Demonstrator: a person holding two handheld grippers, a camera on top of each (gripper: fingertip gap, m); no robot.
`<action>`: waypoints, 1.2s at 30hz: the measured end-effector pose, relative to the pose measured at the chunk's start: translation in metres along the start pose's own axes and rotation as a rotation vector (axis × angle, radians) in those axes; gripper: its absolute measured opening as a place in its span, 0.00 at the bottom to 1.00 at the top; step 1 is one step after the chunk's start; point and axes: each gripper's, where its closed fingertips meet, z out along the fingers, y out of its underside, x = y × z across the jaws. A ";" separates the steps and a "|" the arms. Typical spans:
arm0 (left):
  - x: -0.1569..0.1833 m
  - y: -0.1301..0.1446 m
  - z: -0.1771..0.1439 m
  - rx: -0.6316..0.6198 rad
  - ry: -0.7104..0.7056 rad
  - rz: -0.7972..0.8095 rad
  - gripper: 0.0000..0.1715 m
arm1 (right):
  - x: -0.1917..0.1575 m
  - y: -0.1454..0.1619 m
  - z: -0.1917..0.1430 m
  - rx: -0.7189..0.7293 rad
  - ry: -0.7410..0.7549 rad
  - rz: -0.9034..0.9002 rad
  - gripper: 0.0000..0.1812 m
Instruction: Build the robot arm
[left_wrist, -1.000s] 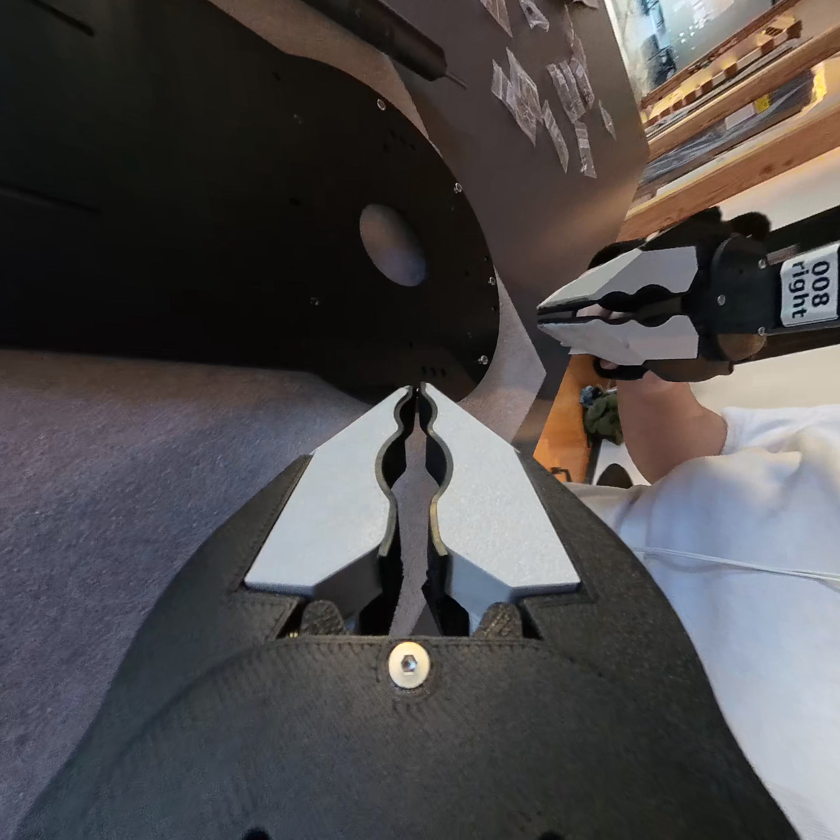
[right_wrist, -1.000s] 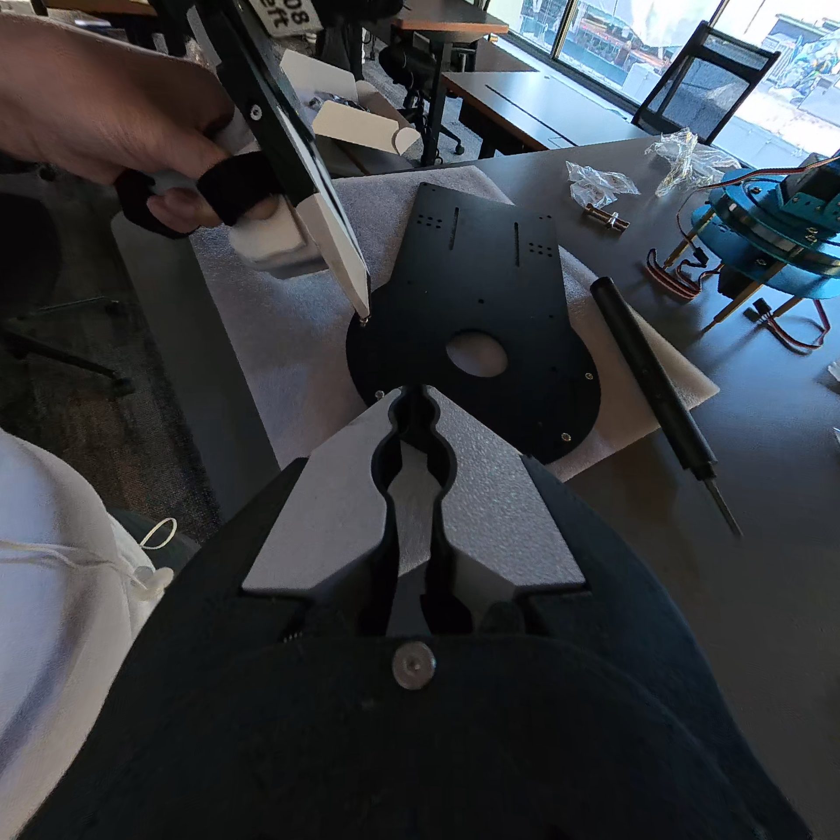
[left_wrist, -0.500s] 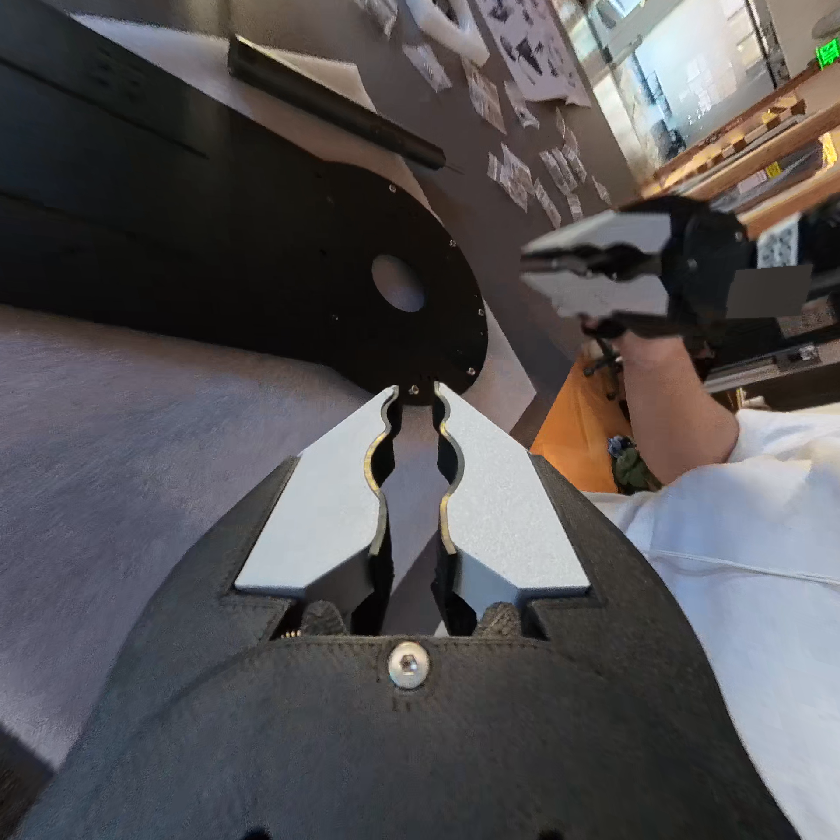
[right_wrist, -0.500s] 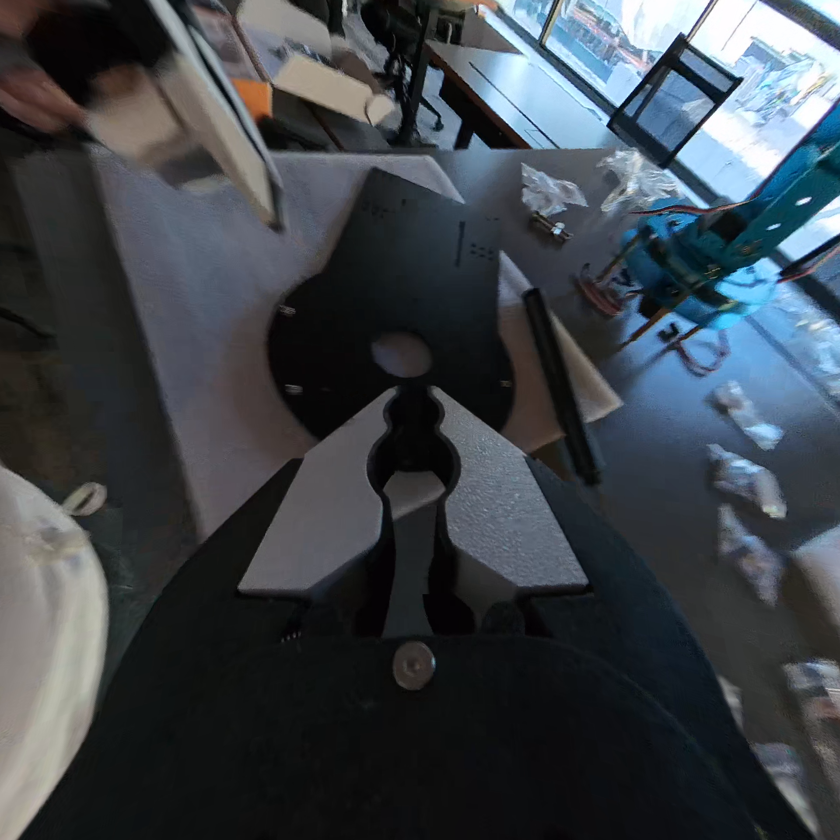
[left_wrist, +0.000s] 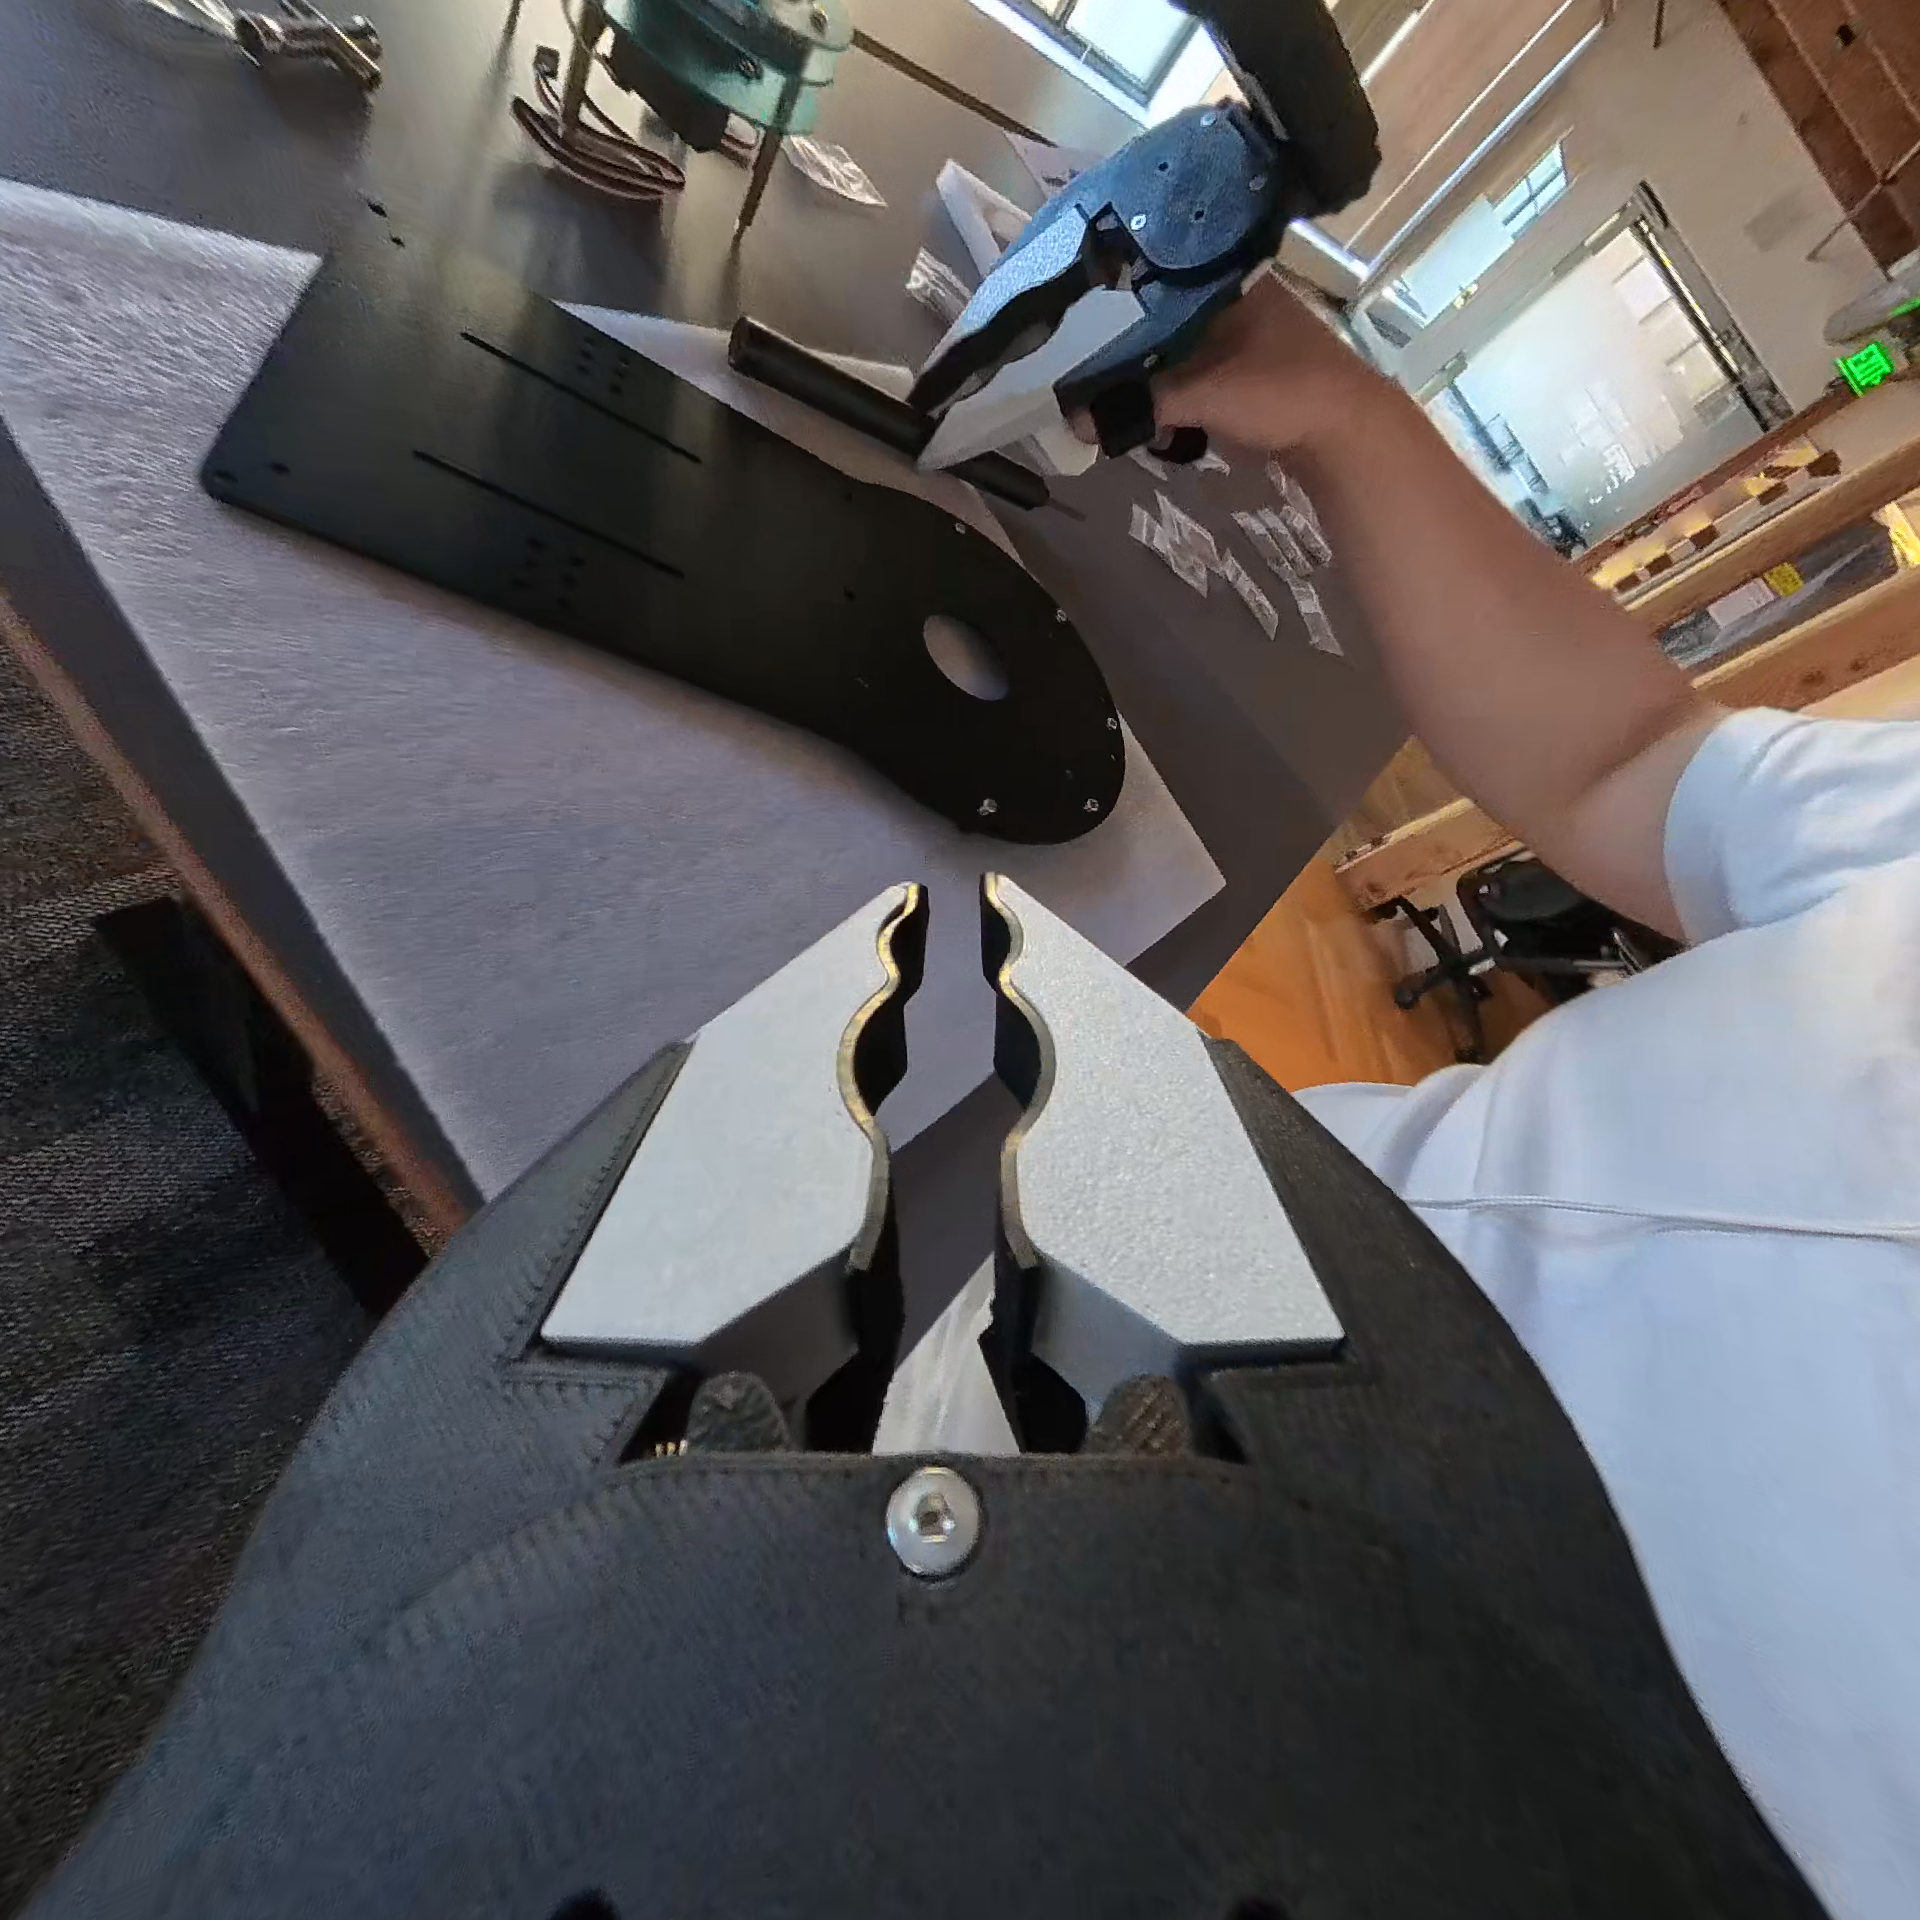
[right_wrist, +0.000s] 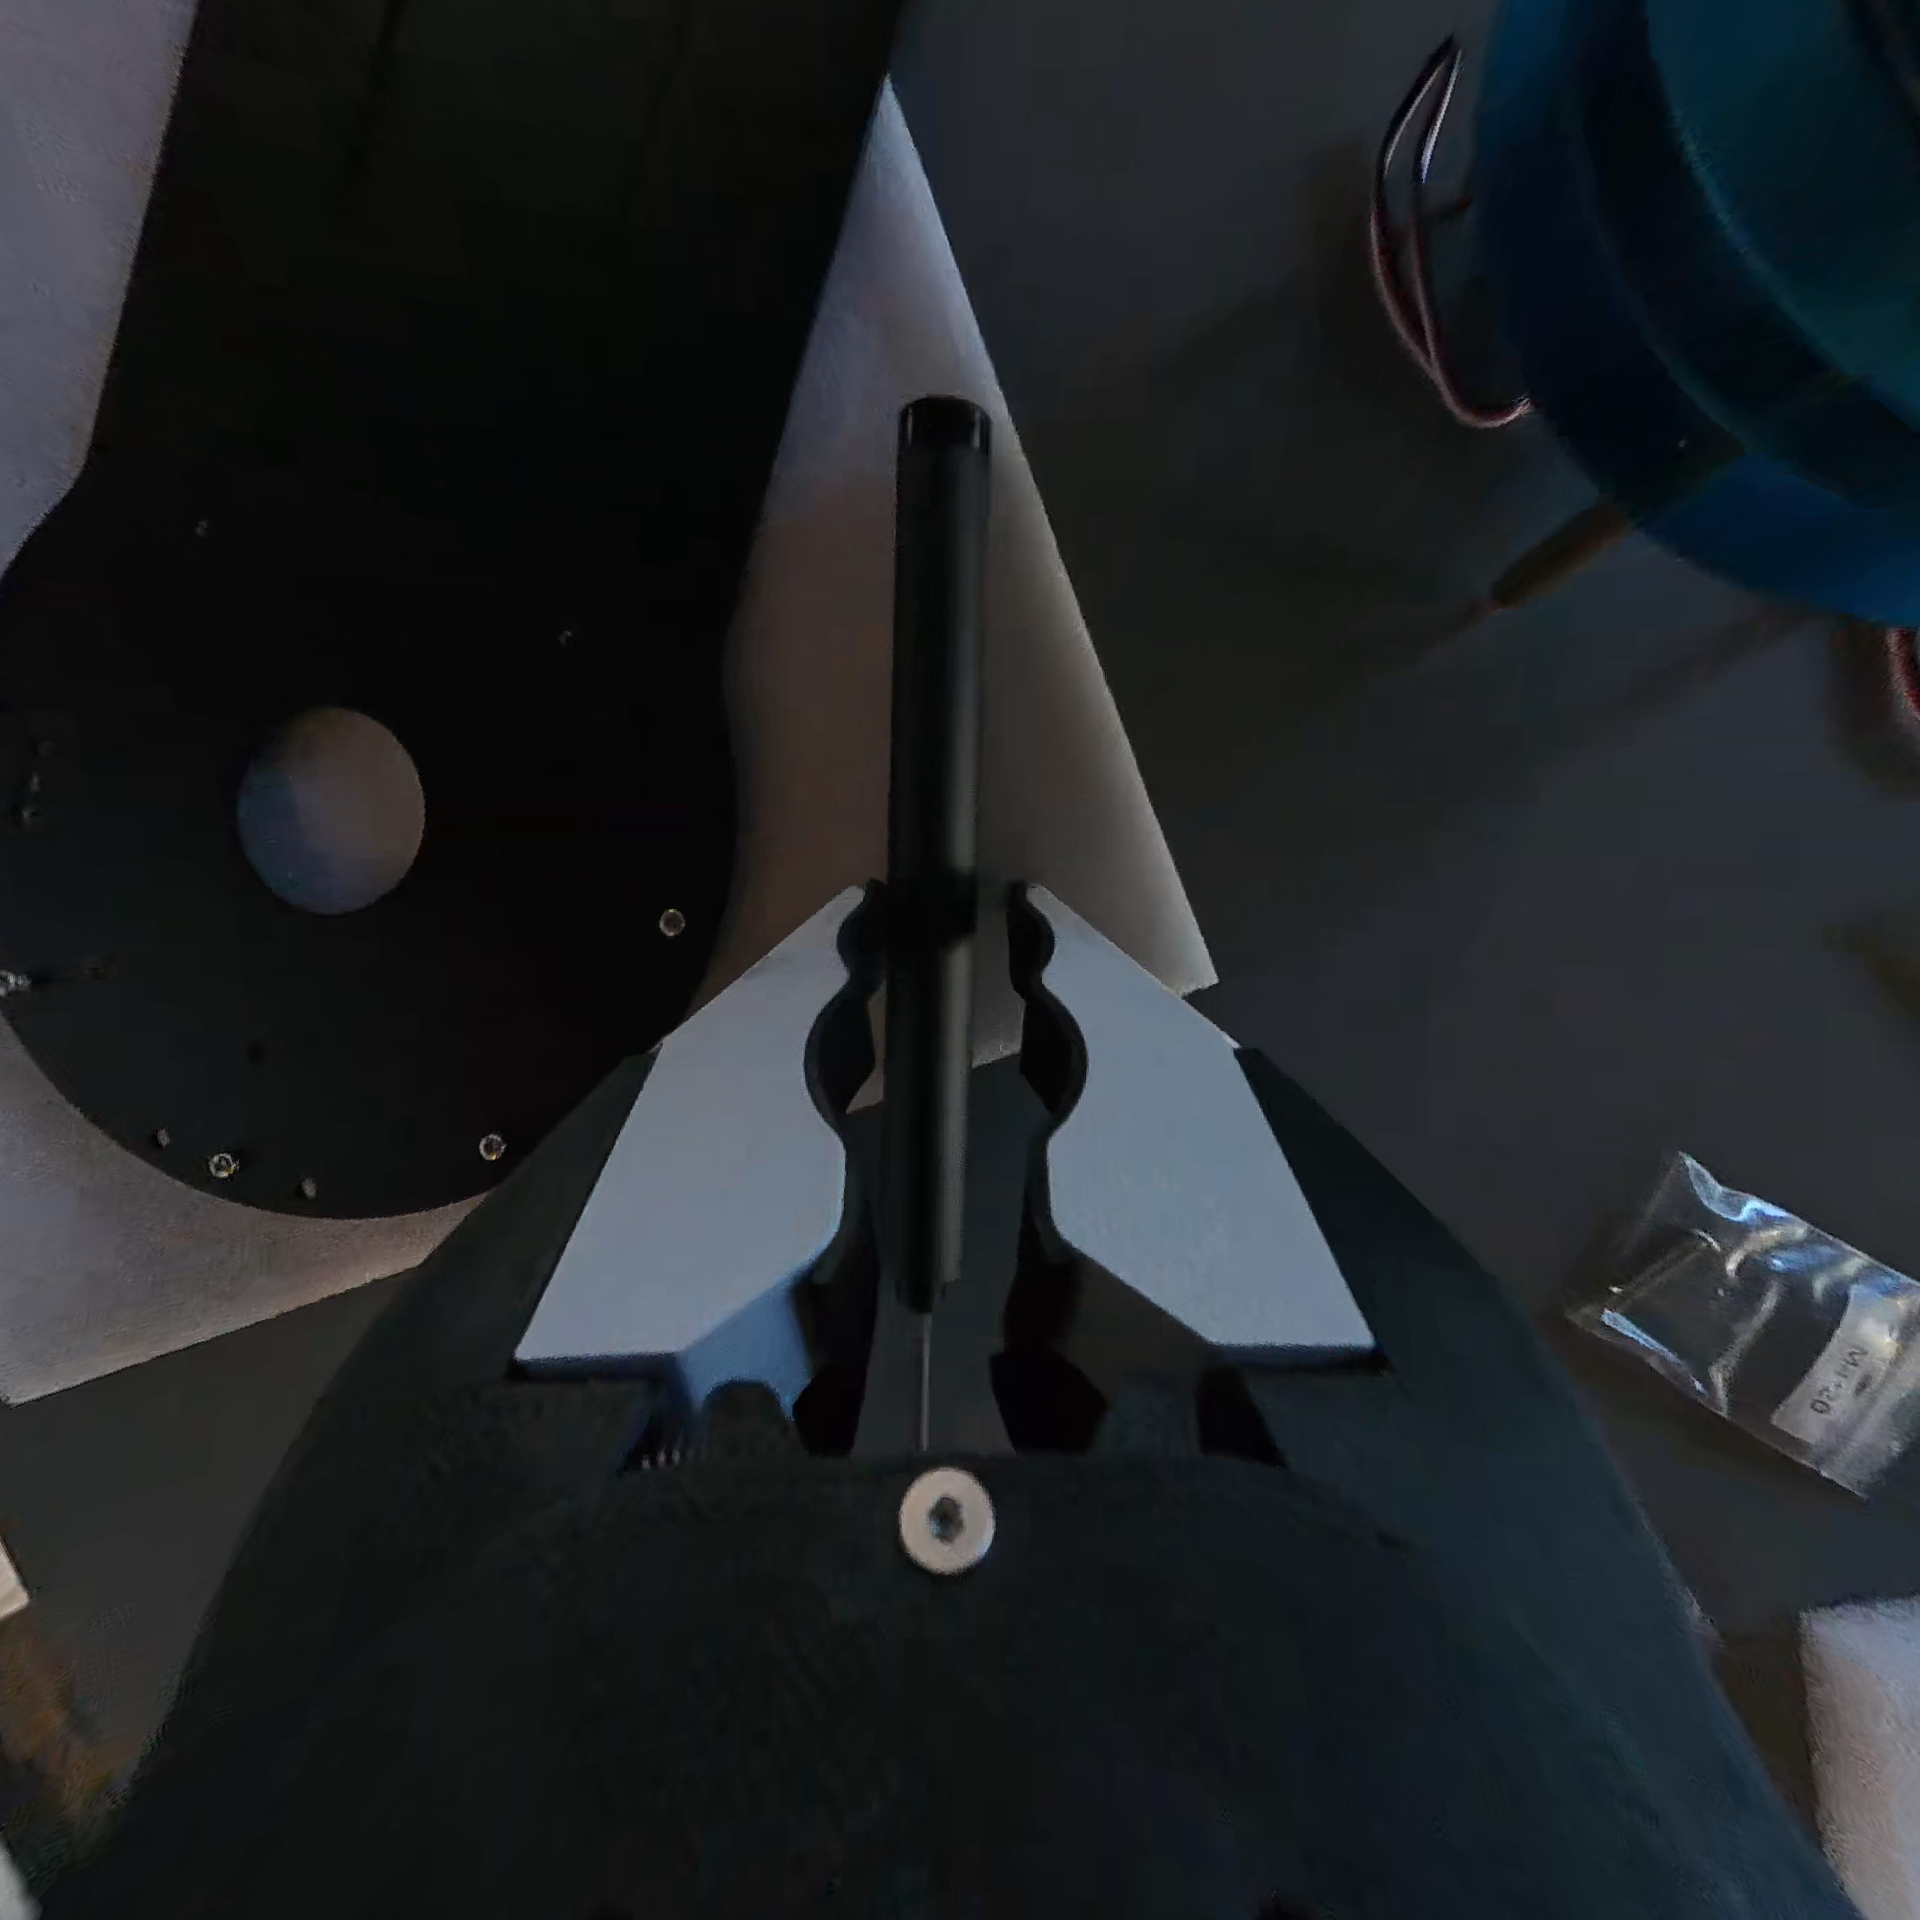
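Slim black screwdriver (right_wrist: 932, 665) between right gripper (right_wrist: 940, 894) spread jaws, left gripper (left_wrist: 951, 902) jaws apart, empty

The long, slim black screwdriver with a thin metal tip (right_wrist: 932, 831) is lying flat, partly on the white foam sheet (right_wrist: 1049, 665) and partly on the dark table, right alongside the flat black metal plate with a round hole and small screw holes (right_wrist: 416, 520). The right gripper (right_wrist: 940, 904) sits over it with its jaws parted either side of the shaft, not clamped. The tip points back toward the gripper's body.
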 end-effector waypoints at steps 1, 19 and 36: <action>-0.002 -0.002 -0.003 0.002 -0.001 0.007 0.04 | 0.000 0.001 0.000 -0.026 0.003 0.005 0.11; 0.078 -0.128 0.191 0.016 0.494 0.405 0.34 | -0.041 -0.003 -0.085 0.477 0.366 -0.134 0.08; 0.114 -0.126 0.256 -0.010 0.371 0.341 0.09 | -0.034 0.023 -0.109 0.560 0.366 -0.124 0.08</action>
